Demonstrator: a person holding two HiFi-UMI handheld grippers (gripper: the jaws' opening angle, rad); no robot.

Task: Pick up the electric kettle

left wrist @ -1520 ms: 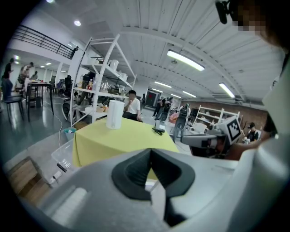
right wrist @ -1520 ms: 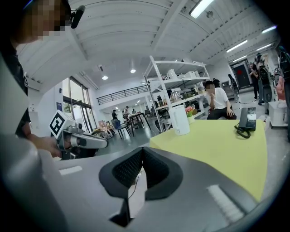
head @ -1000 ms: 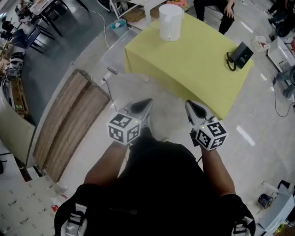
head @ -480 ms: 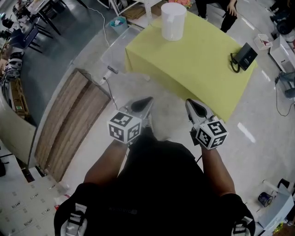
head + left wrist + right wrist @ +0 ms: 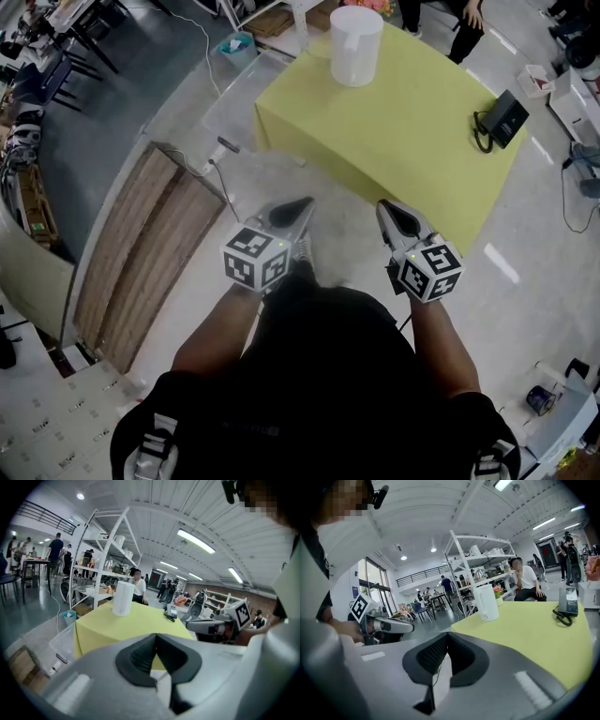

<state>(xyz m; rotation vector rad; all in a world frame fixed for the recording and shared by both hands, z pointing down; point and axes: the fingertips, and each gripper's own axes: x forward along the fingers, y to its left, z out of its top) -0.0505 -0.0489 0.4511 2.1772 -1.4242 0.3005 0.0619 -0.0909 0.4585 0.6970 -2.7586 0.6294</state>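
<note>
The white electric kettle (image 5: pixel 355 45) stands upright at the far side of a yellow-green table (image 5: pixel 394 141); it also shows in the left gripper view as the kettle (image 5: pixel 123 598) and in the right gripper view as the kettle (image 5: pixel 487 603). My left gripper (image 5: pixel 299 207) and right gripper (image 5: pixel 387 212) are held side by side in front of my body, over the floor, short of the table's near edge. Both are shut with nothing between the jaws. The kettle is well ahead of both, untouched.
A black device with a coiled cord (image 5: pixel 502 115) lies at the table's right end. A clear plastic bin (image 5: pixel 228 105) sits on the floor left of the table, with wooden boards (image 5: pixel 141 248) further left. A seated person (image 5: pixel 527 583) and a white shelf rack (image 5: pixel 105 550) are behind the table.
I have edged toward the table: its near edge sits slightly closer to the grippers in the head view. Both grippers keep the same pose and stay shut.
</note>
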